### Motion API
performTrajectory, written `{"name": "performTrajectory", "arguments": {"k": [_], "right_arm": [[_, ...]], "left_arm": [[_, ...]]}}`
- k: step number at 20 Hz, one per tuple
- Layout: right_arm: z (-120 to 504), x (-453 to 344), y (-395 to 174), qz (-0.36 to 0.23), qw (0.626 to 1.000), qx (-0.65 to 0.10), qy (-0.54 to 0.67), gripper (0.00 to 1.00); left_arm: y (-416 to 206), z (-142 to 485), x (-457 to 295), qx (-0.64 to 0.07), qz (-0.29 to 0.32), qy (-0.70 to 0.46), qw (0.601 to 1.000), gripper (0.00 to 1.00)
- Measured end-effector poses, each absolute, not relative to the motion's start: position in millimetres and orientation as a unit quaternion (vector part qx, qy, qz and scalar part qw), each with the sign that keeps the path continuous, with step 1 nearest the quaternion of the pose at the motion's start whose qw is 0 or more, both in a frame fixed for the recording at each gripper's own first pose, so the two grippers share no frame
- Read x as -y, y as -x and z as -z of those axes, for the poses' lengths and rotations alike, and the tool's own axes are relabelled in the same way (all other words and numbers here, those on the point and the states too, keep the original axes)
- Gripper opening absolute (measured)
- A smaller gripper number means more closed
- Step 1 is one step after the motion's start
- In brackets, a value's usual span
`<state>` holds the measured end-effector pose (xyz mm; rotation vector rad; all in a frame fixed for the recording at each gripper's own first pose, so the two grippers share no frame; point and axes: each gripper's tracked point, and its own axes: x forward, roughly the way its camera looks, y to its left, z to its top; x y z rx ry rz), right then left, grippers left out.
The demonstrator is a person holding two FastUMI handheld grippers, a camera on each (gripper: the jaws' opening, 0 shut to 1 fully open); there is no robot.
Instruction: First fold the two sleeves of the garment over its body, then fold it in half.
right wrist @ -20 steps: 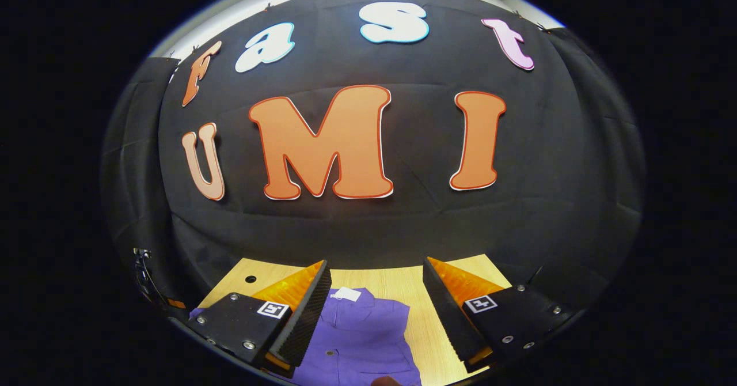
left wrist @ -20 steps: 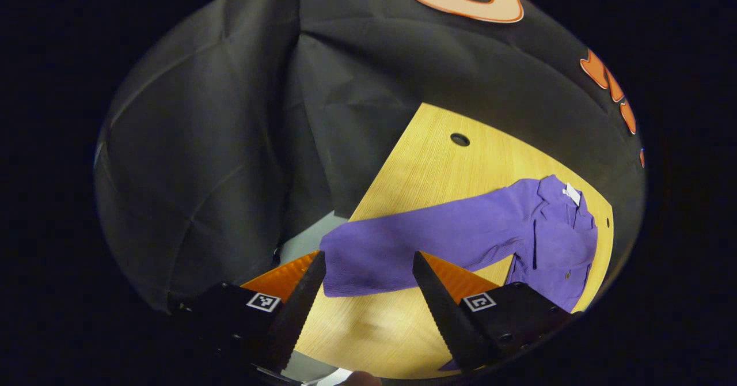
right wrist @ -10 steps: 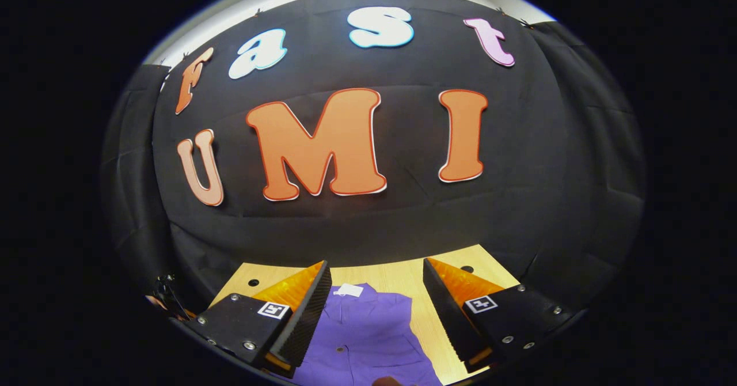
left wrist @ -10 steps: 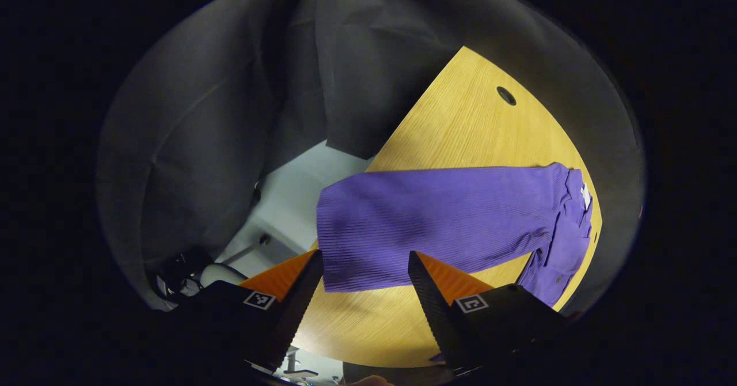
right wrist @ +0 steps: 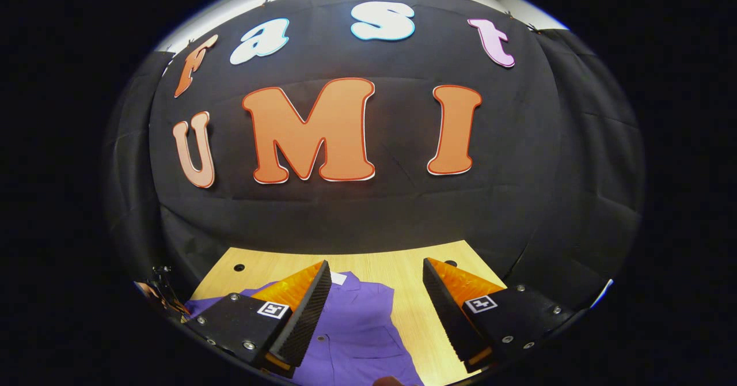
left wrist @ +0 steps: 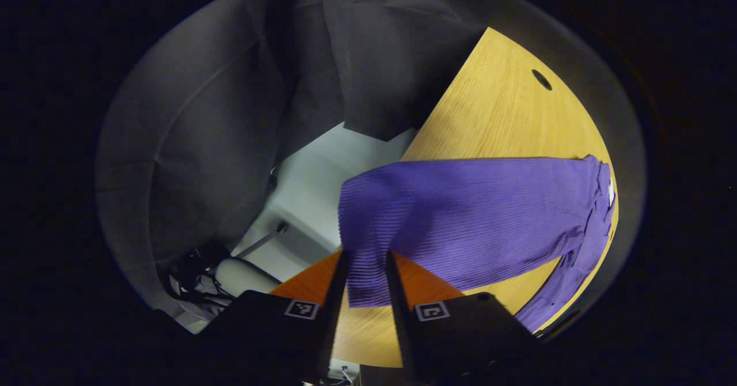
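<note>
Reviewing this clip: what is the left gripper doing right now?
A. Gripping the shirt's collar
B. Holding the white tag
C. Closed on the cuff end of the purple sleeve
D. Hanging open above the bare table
C: in the left gripper view the left gripper has its fingers drawn close on both sides of the cuff end of the sleeve, which stretches back to the shirt on the table.
</note>
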<state>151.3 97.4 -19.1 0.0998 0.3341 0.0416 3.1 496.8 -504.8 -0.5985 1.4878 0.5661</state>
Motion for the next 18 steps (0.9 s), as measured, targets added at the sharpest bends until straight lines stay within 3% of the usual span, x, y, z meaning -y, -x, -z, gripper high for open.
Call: {"name": "performTrajectory", "arguments": {"k": [2,9,15,16,18], "right_arm": [[14.0,-91.4,-154.7,-0.026,0.985,-0.162,-0.053,0.95],[9.6,-79.1,-161.7,-0.056,0.984,-0.149,-0.075,0.95],[14.0,-73.7,-157.6,-0.093,0.983,-0.144,-0.069,0.95],[16.3,-69.8,-154.0,-0.093,0.984,-0.142,-0.062,1.00],[18.8,-64.7,-147.7,-0.098,0.984,-0.141,-0.055,0.95]], "left_arm": [[-8.8,492.3,-488.5,-0.648,-0.245,0.280,0.665,0.12],[-36.1,436.0,-476.2,-0.621,-0.226,0.205,0.722,0.12],[-90.4,376.2,-424.0,-0.591,-0.173,0.162,0.771,0.13],[-97.8,369.2,-414.2,-0.588,-0.167,0.154,0.776,0.12],[-112.8,357.2,-394.9,-0.585,-0.151,0.140,0.785,0.12]]}}
